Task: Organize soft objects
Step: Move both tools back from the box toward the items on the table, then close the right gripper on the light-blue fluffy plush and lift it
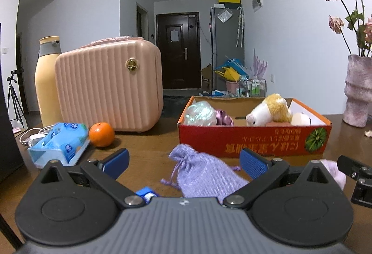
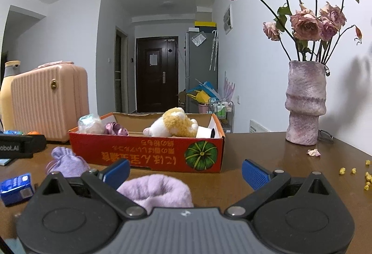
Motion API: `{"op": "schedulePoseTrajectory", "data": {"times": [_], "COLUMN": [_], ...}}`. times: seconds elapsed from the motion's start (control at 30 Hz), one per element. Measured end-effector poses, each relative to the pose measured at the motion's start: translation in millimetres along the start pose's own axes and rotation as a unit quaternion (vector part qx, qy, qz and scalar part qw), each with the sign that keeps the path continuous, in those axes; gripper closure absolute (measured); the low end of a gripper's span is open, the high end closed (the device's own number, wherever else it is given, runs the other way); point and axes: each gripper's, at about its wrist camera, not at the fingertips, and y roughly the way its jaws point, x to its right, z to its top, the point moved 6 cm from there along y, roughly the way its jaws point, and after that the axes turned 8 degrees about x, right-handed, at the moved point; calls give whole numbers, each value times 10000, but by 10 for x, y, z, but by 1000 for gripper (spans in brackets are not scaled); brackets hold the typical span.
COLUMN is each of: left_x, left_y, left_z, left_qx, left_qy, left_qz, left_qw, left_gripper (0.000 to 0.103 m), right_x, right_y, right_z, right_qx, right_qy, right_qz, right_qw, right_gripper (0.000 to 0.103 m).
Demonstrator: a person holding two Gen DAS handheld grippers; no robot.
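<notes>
A red cardboard box stands on the brown table and holds a yellow-and-white plush toy, an iridescent ball, a purple satin piece and a white soft item. In front of the box lies a lilac drawstring pouch, between the open fingers of my left gripper. A fluffy lilac piece lies between the open fingers of my right gripper, nearer the left one. Neither gripper holds anything.
A pink ribbed case, a yellow bottle, a blue tissue pack and an orange stand at the left. A small blue carton lies near. A vase of dried roses stands at the right, with petals and crumbs.
</notes>
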Motion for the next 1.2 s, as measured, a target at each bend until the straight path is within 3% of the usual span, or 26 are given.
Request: {"op": "schedulePoseTrajectory", "data": {"times": [0.6, 1.2], "left_x": [-321, -871], "left_y": [-688, -913], "left_z": [-235, -391], "left_qx": [-201, -448], "left_qy": [269, 191], "left_qz": [-415, -532], "left_qw": [9986, 9974], "left_gripper": [0, 0], "right_x": [-364, -962], "right_y": [-711, -1053], "right_z": [-111, -295], "right_qx": [-252, -832], "right_qy": [-146, -159], "right_qz": [294, 632], "right_qw": [9991, 9944], "right_gripper": [0, 0]}}
